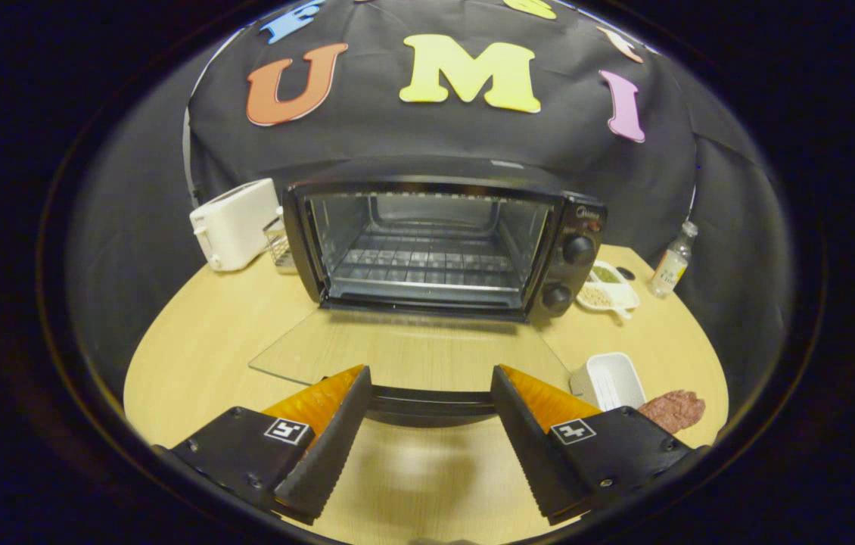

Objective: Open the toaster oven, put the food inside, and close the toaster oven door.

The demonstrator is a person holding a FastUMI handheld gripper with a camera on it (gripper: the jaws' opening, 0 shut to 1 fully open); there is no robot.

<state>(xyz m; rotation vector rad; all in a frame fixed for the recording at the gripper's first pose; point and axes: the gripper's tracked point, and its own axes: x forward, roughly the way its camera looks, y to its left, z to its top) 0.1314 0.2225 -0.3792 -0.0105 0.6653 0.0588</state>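
My hand-held gripper (431,393) is spread wide and holds nothing, its fingers just over the handle (431,401) of the toaster oven (443,242) door (405,352), which lies fully open, flat above the bench (200,341). The food (673,409), a reddish patty, lies on the bench beyond my right finger, beside a white tray (609,378).

- Oven (443,242) on the table (200,341), door (405,352) lying open before it.
- Toaster (234,223) to its left.
- Dish (607,286) and bottle (672,261) to its right.
- Tub (609,378) and meat (673,409) nearer, right of the door.
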